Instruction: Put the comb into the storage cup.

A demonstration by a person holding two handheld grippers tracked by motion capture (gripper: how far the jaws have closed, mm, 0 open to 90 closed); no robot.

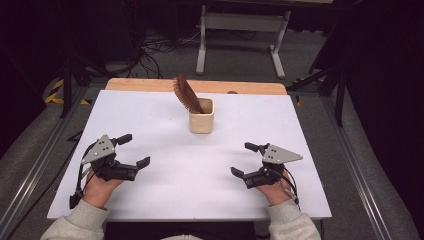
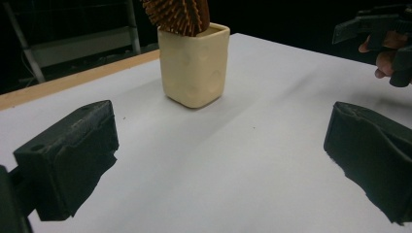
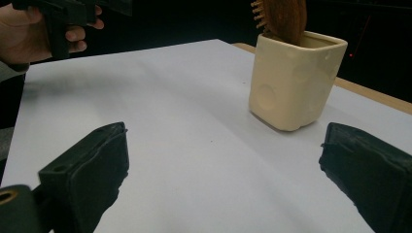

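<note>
A cream square cup (image 1: 201,121) stands upright on the white table top (image 1: 165,120), toward the back middle. A brown wooden hairbrush (image 1: 187,93) sits head-up in it and leans left. The cup (image 2: 193,65) and the brush bristles (image 2: 177,15) appear ahead in the left gripper view, and the cup (image 3: 295,80) with the brush (image 3: 282,19) at the right in the right gripper view. My left gripper (image 1: 133,150) rests at the front left, open and empty. At the front right my right gripper (image 1: 244,159) is open too, with nothing between its jaws.
A wooden strip (image 1: 150,84) runs along the table's far edge. Beyond it stands a white frame (image 1: 240,30) on a grey floor with cables. Metal rails (image 1: 357,165) flank the table on both sides.
</note>
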